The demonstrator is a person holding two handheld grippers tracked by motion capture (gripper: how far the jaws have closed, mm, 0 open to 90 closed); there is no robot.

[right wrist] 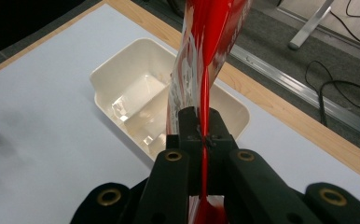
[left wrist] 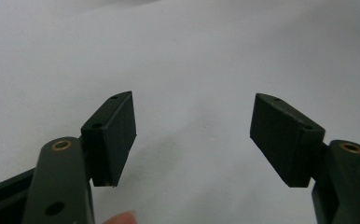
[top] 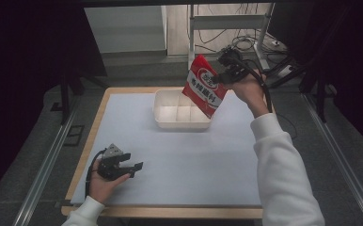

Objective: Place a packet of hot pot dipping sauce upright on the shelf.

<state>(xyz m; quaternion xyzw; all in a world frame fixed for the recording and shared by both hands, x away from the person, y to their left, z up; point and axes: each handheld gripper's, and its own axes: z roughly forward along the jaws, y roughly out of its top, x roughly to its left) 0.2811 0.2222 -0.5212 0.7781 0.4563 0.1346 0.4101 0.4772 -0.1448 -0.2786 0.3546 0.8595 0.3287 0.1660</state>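
A red and white snack bag [top: 204, 84] hangs in the air over the right end of a cream divided tray [top: 163, 121]. My right gripper [top: 220, 77] is shut on the bag's upper right edge. In the right gripper view the bag's thin red edge [right wrist: 205, 70] is pinched between the jaws of that gripper [right wrist: 202, 125], with the tray [right wrist: 104, 74] below and ahead of it. My left gripper [top: 136, 169] rests open near the table's front left, held by a hand. Seen from the left gripper view, this gripper [left wrist: 193, 128] has only the white table surface between its jaws.
The white mat [top: 184, 165] covers a wooden table [top: 170, 212]. Cables [top: 245, 44] and a metal stand [top: 191, 28] lie on the floor beyond the far edge. The tray has several compartments, the visible ones bare.
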